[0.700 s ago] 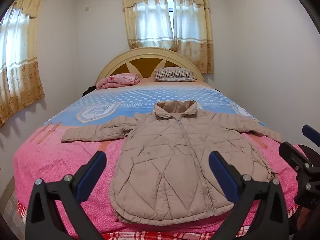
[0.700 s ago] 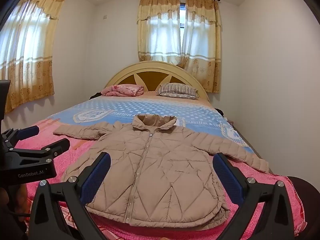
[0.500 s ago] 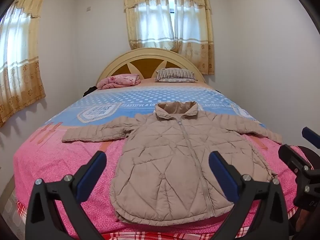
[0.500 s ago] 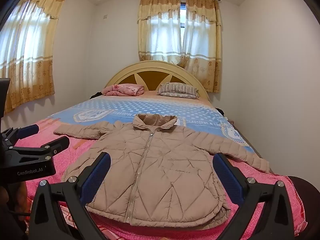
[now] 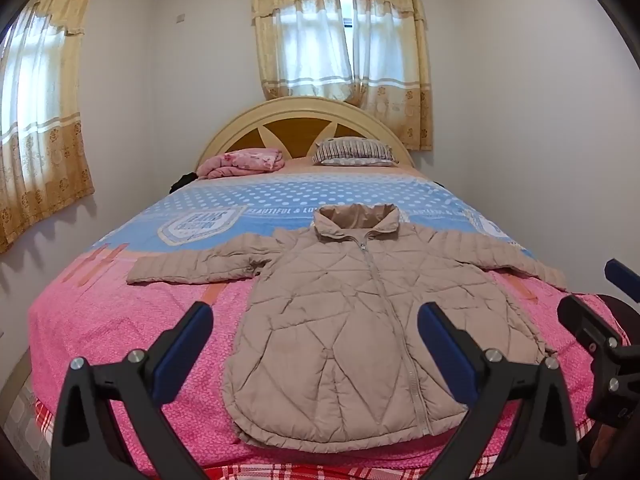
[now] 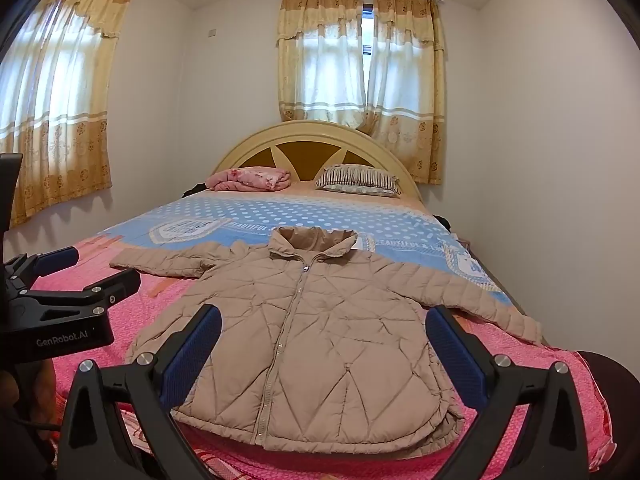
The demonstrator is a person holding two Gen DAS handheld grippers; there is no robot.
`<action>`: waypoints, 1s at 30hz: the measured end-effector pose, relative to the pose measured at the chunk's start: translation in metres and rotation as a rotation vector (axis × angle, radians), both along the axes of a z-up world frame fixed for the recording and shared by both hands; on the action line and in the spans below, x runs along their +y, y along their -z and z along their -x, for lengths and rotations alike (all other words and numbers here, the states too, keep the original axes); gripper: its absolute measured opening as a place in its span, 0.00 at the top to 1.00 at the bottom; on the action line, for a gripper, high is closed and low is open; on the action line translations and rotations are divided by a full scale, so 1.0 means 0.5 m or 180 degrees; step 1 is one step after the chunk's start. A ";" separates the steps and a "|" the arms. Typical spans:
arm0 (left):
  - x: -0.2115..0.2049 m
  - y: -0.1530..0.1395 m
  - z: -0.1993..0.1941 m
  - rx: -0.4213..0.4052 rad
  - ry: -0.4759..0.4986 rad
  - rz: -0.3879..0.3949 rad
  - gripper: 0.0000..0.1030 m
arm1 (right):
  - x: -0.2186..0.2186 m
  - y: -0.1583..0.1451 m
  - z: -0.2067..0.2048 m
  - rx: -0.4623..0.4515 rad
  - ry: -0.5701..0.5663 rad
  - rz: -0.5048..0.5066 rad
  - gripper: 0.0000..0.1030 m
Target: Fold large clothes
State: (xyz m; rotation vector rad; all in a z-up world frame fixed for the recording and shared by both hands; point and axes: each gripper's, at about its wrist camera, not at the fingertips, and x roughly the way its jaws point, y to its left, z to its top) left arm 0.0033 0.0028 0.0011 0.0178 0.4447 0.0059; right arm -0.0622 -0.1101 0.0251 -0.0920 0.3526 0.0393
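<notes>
A beige quilted jacket [image 5: 352, 320] lies flat and zipped on the bed, front up, collar toward the headboard, both sleeves spread out to the sides. It also shows in the right wrist view [image 6: 312, 340]. My left gripper [image 5: 316, 352] is open and empty, held above the foot of the bed before the jacket's hem. My right gripper [image 6: 324, 356] is open and empty too, to the right of the left one, also before the hem. The right gripper shows at the right edge of the left wrist view [image 5: 600, 320]; the left gripper shows at the left of the right wrist view [image 6: 60, 292].
The bed [image 5: 100, 320] has a pink and blue cover. A folded pink blanket [image 5: 244, 162] and a striped pillow [image 5: 352, 152] lie by the arched headboard [image 5: 304, 120]. White walls stand close on both sides, with curtained windows [image 5: 340, 48] behind and to the left.
Both views have shifted very slightly; the jacket lies as before and both grippers stay open.
</notes>
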 end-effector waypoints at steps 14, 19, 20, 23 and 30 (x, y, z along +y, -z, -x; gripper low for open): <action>0.006 -0.008 0.008 -0.0033 -0.0043 0.0008 0.00 | 0.004 0.009 0.001 0.0011 0.0010 0.0008 0.01; 0.008 -0.008 0.008 -0.0041 -0.0049 0.0012 0.00 | 0.004 0.014 -0.003 0.0014 -0.0001 0.0003 0.01; 0.008 -0.008 0.007 -0.0041 -0.0045 0.0011 0.00 | 0.005 0.016 -0.002 0.0015 -0.0001 0.0002 0.01; 0.011 -0.009 0.006 -0.0046 -0.0050 0.0021 0.00 | 0.010 0.017 -0.003 0.0012 -0.0002 0.0001 0.01; 0.014 -0.013 0.005 -0.0064 -0.0077 0.0040 0.00 | 0.005 0.014 -0.002 0.0018 0.0000 -0.0001 0.01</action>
